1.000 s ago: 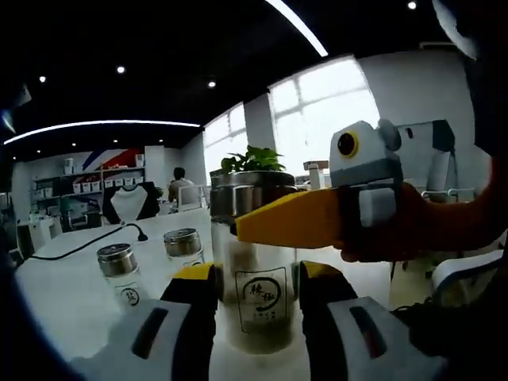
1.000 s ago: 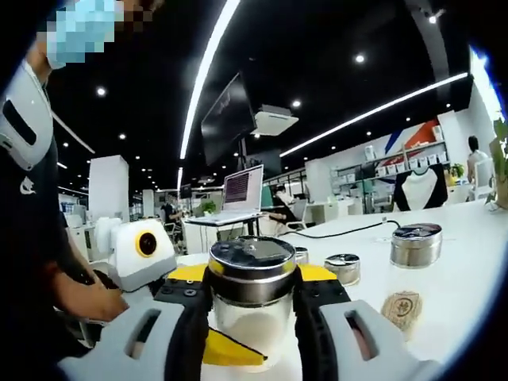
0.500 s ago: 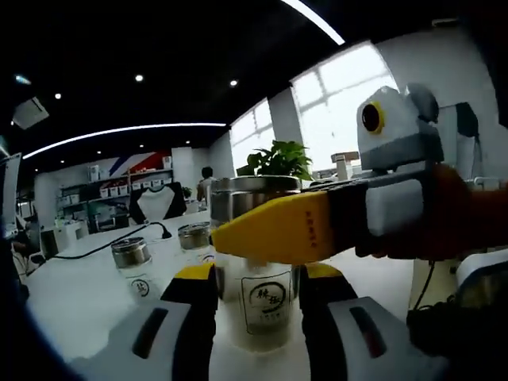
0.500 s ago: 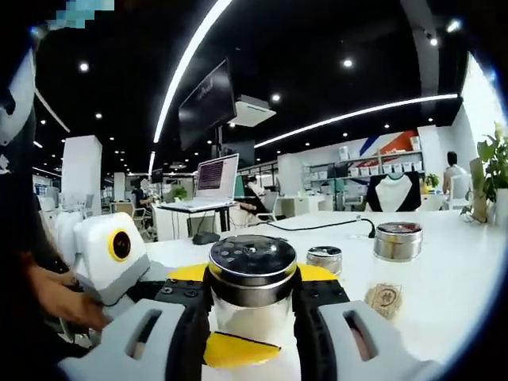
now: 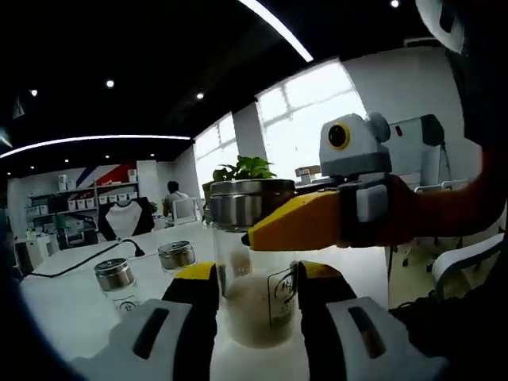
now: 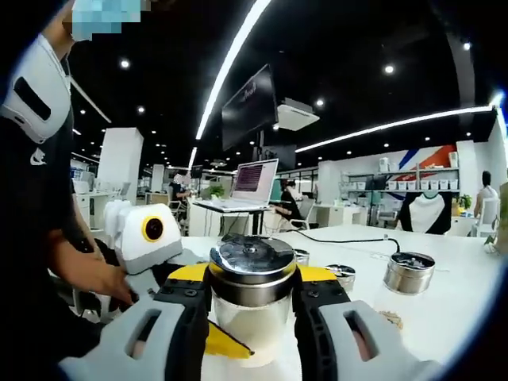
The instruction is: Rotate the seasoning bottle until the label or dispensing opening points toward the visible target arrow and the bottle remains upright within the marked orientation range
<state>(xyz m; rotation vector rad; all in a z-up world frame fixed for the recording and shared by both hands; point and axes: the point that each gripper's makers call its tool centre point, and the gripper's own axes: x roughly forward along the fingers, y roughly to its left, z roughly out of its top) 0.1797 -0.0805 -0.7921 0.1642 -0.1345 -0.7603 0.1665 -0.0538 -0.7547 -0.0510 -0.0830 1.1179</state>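
Seasoning bottle point(image 5: 252, 274): label turned sideways, writing unreadable; pale granules inside, steel lid. Left gripper point(image 5: 254, 298) and right gripper point(image 6: 252, 305) both clamp it.

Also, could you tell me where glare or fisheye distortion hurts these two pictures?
Left gripper view: the windows blow out white and backlight the seasoning bottle, leaving its label dim. Right gripper view: ceiling light strips bow into curves, and the bottle's steel lid carries bright reflections.
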